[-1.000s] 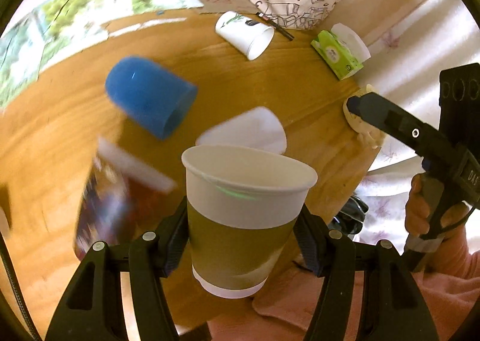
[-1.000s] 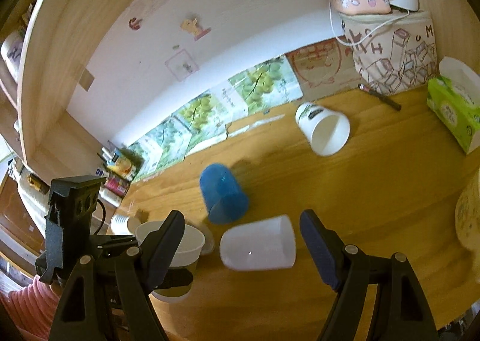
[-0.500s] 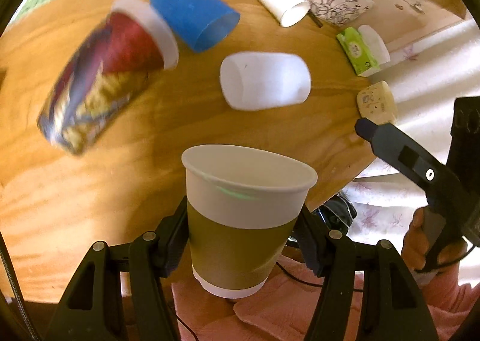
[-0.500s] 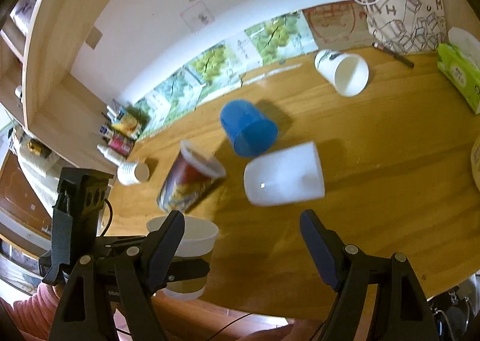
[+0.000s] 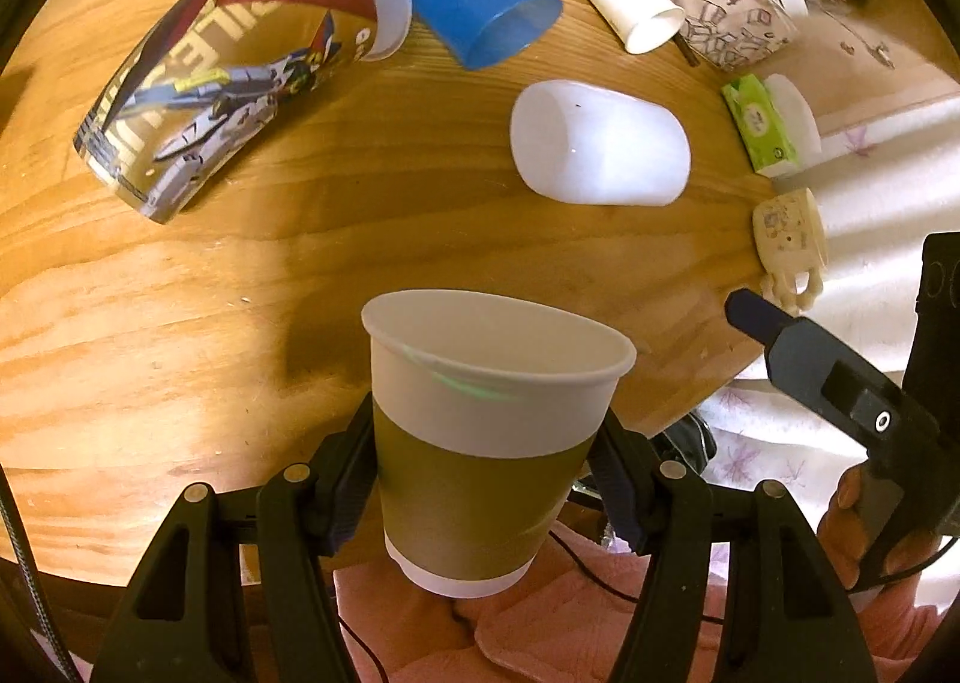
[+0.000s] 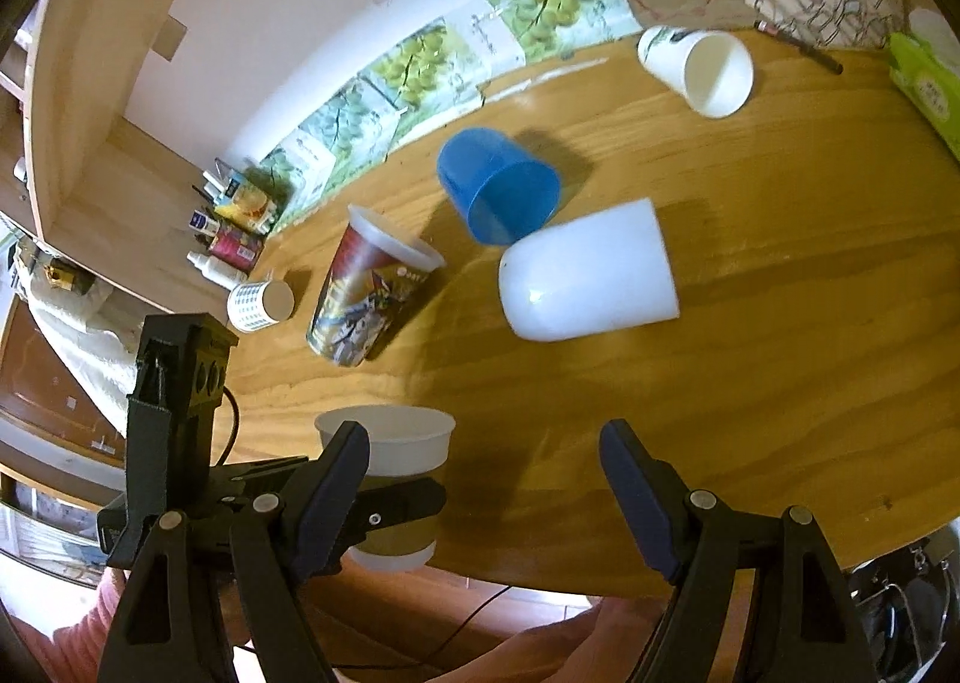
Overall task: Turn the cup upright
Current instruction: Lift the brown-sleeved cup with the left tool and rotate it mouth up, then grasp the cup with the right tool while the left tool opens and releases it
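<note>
My left gripper (image 5: pixel 483 479) is shut on a white paper cup with an olive band (image 5: pixel 486 431), held upright near the table's front edge; it also shows in the right wrist view (image 6: pixel 393 479). My right gripper (image 6: pixel 483 479) is open and empty, low above the front of the wooden table (image 6: pixel 780 395). Lying on their sides on the table are a white plastic cup (image 6: pixel 591 278), a blue cup (image 6: pixel 498 185), a printed red cup (image 6: pixel 366 293) and a white paper cup (image 6: pixel 699 68).
A small dotted cup (image 6: pixel 258 305) lies at the far left. A green tissue pack (image 5: pixel 759 125), a patterned bag (image 5: pixel 726 5) and a cream figurine (image 5: pixel 789 245) stand along the right side. Small bottles (image 6: pixel 225 239) stand by the wall.
My left gripper has pulled back toward the front edge with the cup, upright throughout. The right gripper has tilted down over the table and stayed open.
</note>
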A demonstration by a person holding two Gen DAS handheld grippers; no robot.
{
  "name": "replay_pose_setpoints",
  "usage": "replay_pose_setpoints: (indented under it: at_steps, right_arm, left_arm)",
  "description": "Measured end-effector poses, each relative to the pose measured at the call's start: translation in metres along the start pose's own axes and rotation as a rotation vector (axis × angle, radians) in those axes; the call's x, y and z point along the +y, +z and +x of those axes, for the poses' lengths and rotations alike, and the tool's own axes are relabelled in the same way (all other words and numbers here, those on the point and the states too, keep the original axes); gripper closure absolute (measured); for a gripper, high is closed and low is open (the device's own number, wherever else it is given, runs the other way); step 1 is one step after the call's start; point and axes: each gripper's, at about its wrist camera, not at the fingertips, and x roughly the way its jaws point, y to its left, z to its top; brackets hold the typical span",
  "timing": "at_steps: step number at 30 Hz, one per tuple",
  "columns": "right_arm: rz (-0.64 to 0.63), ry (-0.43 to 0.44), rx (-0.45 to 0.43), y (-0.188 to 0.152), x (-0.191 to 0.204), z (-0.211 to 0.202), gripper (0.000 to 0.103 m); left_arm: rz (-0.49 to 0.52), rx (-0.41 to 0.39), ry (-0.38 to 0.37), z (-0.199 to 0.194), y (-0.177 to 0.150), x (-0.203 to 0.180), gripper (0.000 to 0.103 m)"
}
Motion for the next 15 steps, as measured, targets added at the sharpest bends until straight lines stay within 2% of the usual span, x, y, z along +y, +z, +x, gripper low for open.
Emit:
replay_pose_setpoints:
  at_steps: [11, 12, 13, 15]
  right_arm:
    - [0.056, 0.077, 0.092, 0.016, -0.004, 0.022, 0.023]
    - [0.061, 0.083, 0.102, 0.018, -0.005, 0.024, 0.023]
    - [0.065, 0.089, 0.112, 0.020, -0.005, 0.026, 0.023]
    - [0.068, 0.103, 0.139, 0.023, -0.007, 0.029, 0.023]
  left_arm:
    - [-0.063, 0.034, -0.036, 0.010, 0.005, 0.005, 0.033]
    - [-0.065, 0.037, -0.041, 0.010, 0.005, 0.005, 0.031]
    - [-0.066, 0.042, -0.049, 0.010, 0.005, 0.006, 0.024]
    - [-0.064, 0.053, -0.074, 0.010, 0.006, 0.003, 0.018]
